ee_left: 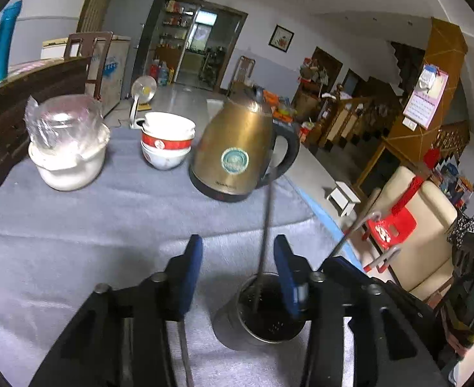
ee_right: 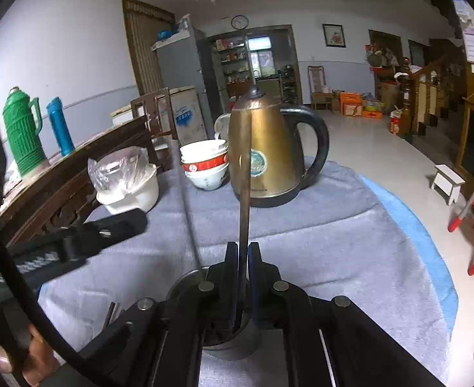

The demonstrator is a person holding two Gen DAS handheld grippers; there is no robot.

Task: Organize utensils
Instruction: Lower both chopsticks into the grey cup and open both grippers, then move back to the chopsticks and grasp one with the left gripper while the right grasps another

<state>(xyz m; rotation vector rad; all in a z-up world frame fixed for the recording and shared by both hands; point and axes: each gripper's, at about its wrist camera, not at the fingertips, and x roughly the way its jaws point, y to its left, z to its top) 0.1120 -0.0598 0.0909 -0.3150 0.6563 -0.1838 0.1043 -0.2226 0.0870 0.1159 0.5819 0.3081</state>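
A round metal utensil holder [ee_left: 237, 325] stands on the grey cloth just under my left gripper [ee_left: 238, 253], which is open and empty above it. A thin metal utensil [ee_left: 265, 225] stands upright in the holder, between the left fingers but untouched. My right gripper [ee_right: 242, 258] is shut on a dark, flat utensil handle [ee_right: 245, 174] that points straight up; its lower end reaches down into the holder [ee_right: 227, 348]. The thin utensil also shows in the right wrist view [ee_right: 185, 200], leaning left. Another utensil [ee_left: 185, 354] lies on the cloth under the left gripper.
A brass electric kettle [ee_left: 240, 151] stands behind the holder. Stacked bowls [ee_left: 167, 142] and a white pot with a plastic-wrapped lid [ee_left: 65, 148] sit at the far left. The round table's cloth [ee_left: 75, 225] ends at the right, with a red chair [ee_left: 391, 225] beyond.
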